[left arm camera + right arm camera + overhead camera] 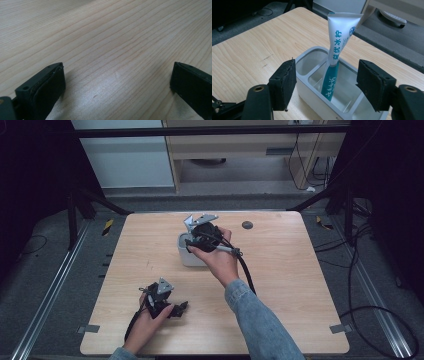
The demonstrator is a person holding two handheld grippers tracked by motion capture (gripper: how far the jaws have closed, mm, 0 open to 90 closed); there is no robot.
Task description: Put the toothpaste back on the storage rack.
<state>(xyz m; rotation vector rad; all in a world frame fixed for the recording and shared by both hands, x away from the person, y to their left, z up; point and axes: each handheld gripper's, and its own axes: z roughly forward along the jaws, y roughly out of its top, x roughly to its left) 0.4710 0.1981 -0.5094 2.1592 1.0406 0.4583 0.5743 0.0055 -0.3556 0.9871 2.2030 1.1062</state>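
two black jaws of the right gripper (325,85) are standing apart, gripping nothing; the toothpaste tube (335,58) is leaning upright between and just beyond them, inside the grey holder (312,95). the left gripper (117,82) is gaping over bare table (100,37).

The high view looked forward and down from above the person's side, taking in the whole counter (280,285) from well off. The left claw (117,82) view sat very close to the wood, facing along its own jaws across bare boards. The right claw (325,82) view looked down from near at the box (312,87) and tube (337,42). The high view shared that box (186,256) with it.
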